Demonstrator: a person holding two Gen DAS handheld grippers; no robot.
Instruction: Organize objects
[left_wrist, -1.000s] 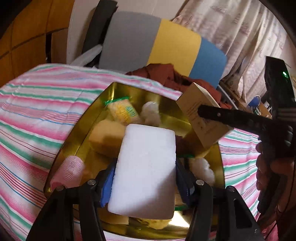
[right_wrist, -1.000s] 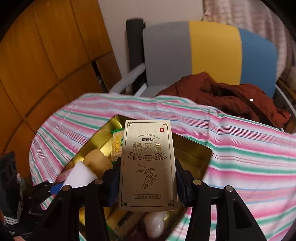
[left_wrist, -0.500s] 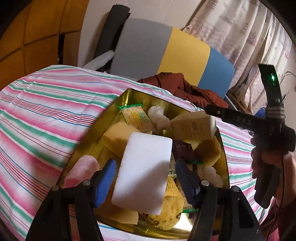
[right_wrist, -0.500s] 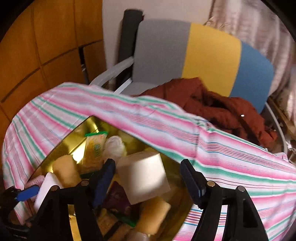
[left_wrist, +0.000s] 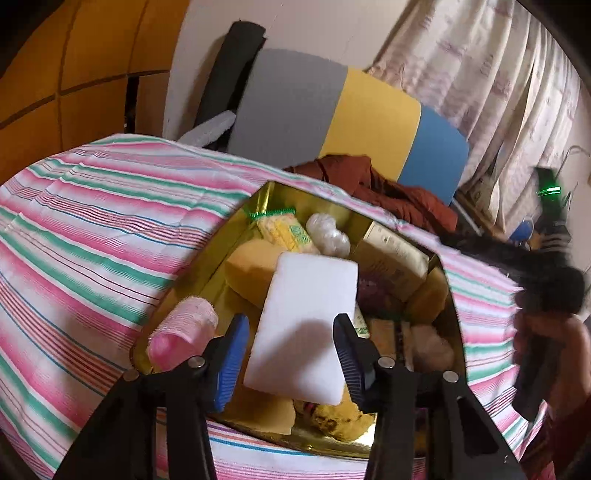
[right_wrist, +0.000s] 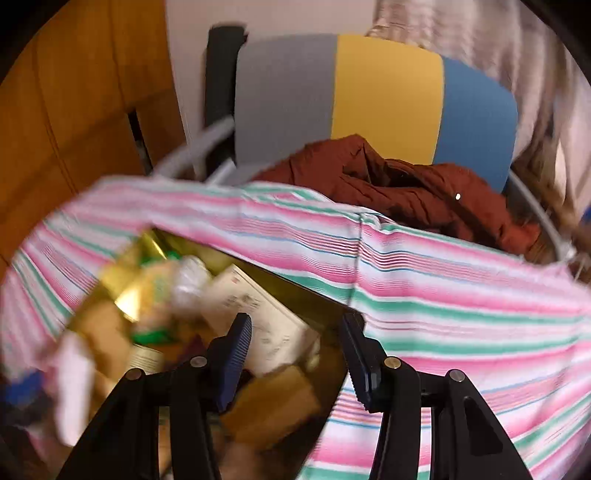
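Observation:
A gold tin (left_wrist: 255, 206) sits on the striped cloth, full of small items. A white sponge block (left_wrist: 306, 325) lies on top of them, between my left gripper's (left_wrist: 290, 354) open blue pads without touching. A beige printed box (left_wrist: 395, 258) rests at the tin's right side; it also shows in the right wrist view (right_wrist: 258, 314). My right gripper (right_wrist: 295, 354) is open and empty above the tin's right rim (right_wrist: 295, 284). A pink hair roller (left_wrist: 184, 332), yellow sponges (left_wrist: 247, 273) and a yellow packet (left_wrist: 284, 230) lie in the tin.
A pink, green and white striped cloth (left_wrist: 92, 240) covers the table. Behind it stands a grey, yellow and blue chair (left_wrist: 343, 122) with a rust-red garment (right_wrist: 406, 188) on the seat. Wood panelling (right_wrist: 74, 110) is at the left, curtains (left_wrist: 498, 74) at the right.
My left gripper opened and let the white sponge drop onto the tin's contents. My right gripper released the beige box into the tin, then drew back to the right.

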